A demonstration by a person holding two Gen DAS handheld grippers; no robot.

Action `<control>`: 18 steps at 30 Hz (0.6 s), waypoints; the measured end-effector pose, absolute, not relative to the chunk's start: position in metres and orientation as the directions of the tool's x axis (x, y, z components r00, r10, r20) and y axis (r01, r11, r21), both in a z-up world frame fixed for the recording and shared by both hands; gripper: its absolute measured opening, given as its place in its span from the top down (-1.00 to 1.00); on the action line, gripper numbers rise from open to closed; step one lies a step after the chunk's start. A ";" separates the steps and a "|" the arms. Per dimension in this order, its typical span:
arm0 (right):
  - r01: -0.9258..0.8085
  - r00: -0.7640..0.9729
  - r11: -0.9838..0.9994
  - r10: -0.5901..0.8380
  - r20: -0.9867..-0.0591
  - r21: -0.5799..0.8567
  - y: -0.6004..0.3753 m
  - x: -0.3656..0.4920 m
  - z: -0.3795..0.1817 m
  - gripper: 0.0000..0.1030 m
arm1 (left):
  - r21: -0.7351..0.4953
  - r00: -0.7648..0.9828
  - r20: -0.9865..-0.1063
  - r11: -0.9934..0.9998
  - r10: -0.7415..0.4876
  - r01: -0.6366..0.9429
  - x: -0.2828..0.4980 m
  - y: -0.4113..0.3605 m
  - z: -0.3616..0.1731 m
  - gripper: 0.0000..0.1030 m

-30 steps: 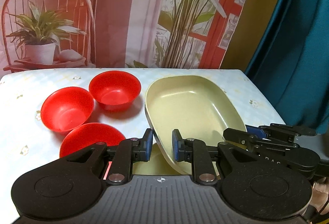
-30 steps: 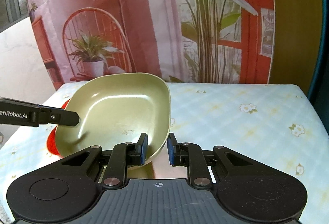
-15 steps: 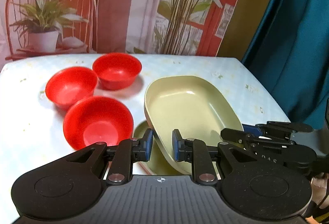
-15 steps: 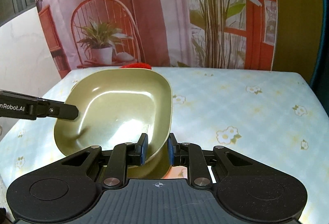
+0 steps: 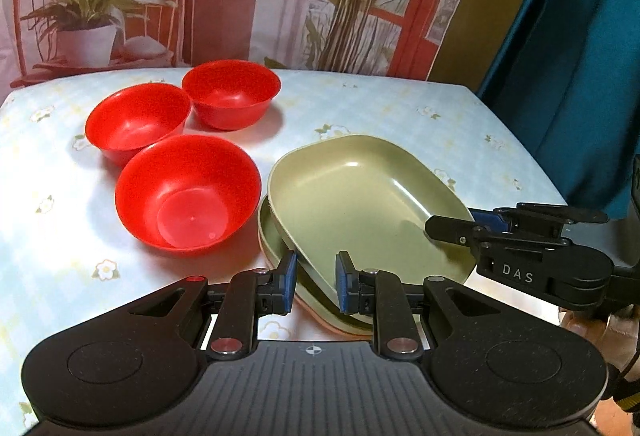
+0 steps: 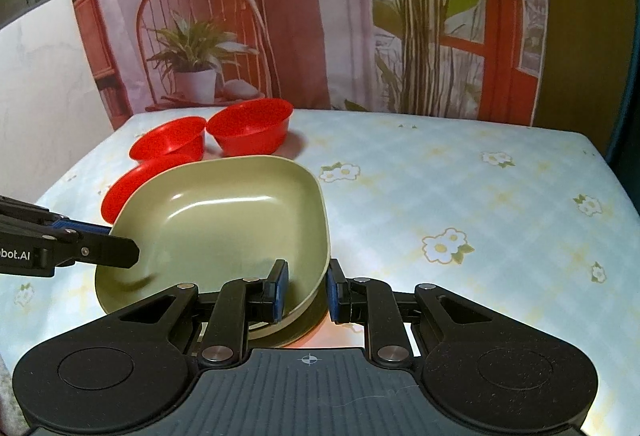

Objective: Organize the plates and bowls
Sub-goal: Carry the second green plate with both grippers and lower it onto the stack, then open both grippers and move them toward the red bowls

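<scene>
**Both grippers clamped on the green plate over its twin**

I had the left gripper (image 5: 316,282) nearly closed on the near rim of the upper green plate (image 5: 360,204), its blue pads pinching the edge. My right gripper (image 6: 306,290) was likewise almost shut on the same plate's rim, at its near right corner in the right wrist view. In the left wrist view that right gripper reached in from 3 o'clock, its fingers over the plate's right end.

The plate sat tilted, just above a second green plate (image 5: 276,244) lying on the floral tablecloth (image 5: 380,108); whether the two touched I could not tell.

Three red bowls clustered at 10 o'clock from the plates: the nearest bowl (image 5: 188,192) just beside the plates, the left bowl (image 5: 136,120) and the far bowl (image 5: 230,92) behind it.
</scene>
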State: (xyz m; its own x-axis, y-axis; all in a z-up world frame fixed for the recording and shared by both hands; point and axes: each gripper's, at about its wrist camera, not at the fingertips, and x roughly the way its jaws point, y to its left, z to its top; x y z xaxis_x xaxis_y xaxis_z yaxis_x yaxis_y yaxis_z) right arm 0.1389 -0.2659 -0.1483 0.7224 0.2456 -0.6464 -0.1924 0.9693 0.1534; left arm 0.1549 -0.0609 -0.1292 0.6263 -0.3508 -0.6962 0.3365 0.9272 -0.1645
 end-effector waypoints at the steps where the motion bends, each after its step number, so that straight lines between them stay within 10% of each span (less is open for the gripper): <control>1: -0.196 0.720 0.969 0.245 -0.649 0.148 -0.265 0.140 -0.149 0.64 | -0.164 0.626 -0.698 0.928 -0.349 0.334 0.155 -0.060 -0.130 0.58; 18: -0.208 0.731 0.975 0.211 -0.649 0.082 -0.258 0.140 -0.151 0.41 | -0.161 0.670 -0.668 0.942 -0.324 0.296 0.148 -0.056 -0.123 0.22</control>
